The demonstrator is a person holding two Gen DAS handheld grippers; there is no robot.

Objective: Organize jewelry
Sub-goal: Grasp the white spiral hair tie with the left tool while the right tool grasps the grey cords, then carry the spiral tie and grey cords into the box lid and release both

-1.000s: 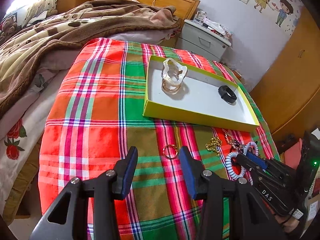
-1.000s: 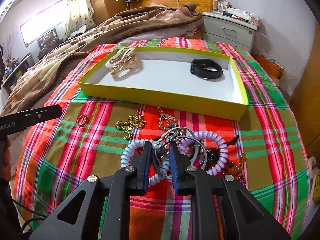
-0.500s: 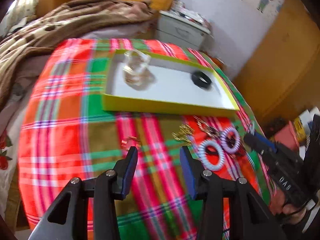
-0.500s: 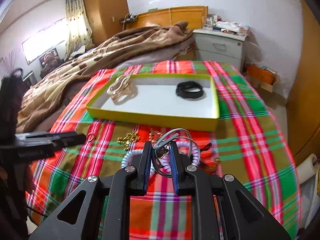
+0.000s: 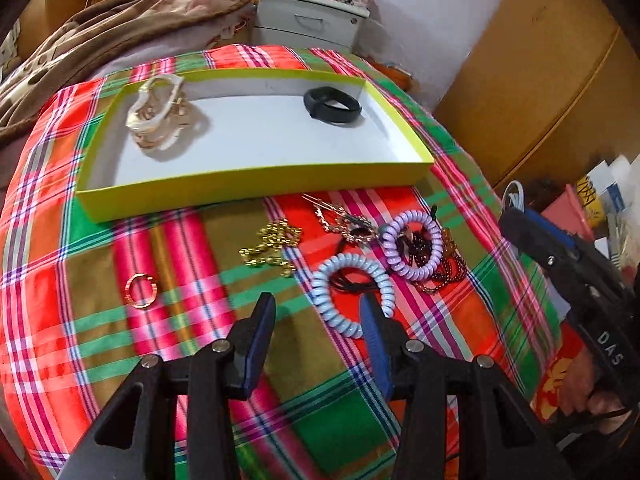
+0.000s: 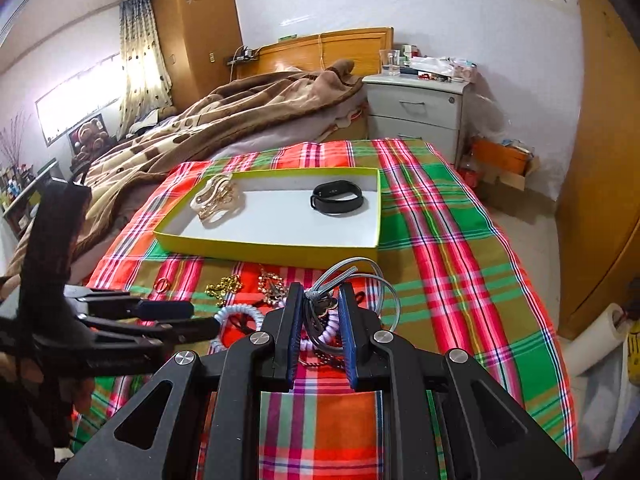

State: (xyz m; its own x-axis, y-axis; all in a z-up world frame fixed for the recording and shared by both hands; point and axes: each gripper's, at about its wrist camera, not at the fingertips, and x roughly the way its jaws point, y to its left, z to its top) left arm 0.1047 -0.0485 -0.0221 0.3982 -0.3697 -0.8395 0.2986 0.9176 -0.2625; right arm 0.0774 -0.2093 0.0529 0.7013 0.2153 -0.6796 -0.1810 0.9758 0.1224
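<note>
In the right wrist view my right gripper (image 6: 320,294) is shut on a grey cord loop with a small charm (image 6: 362,276), held above the plaid cloth. In the left wrist view my left gripper (image 5: 316,306) stands open and empty just in front of a light blue spiral hair tie (image 5: 352,290). A purple spiral tie (image 5: 414,244), dark bead strands, a gold chain (image 5: 272,246) and a gold ring (image 5: 141,290) lie on the cloth. The yellow tray (image 5: 256,190) holds white and gold bracelets (image 5: 162,122) and a black band (image 5: 332,106).
The plaid cloth (image 6: 448,240) covers the bed end. A brown blanket (image 6: 224,120) lies behind the tray, and a white nightstand (image 6: 416,108) stands at the back. A wooden wardrobe (image 6: 600,200) and floor clutter are on the right.
My left gripper has swung right, from over the gold ring to the spiral hair ties. My right gripper has risen with the grey cord, lifting it off the pile.
</note>
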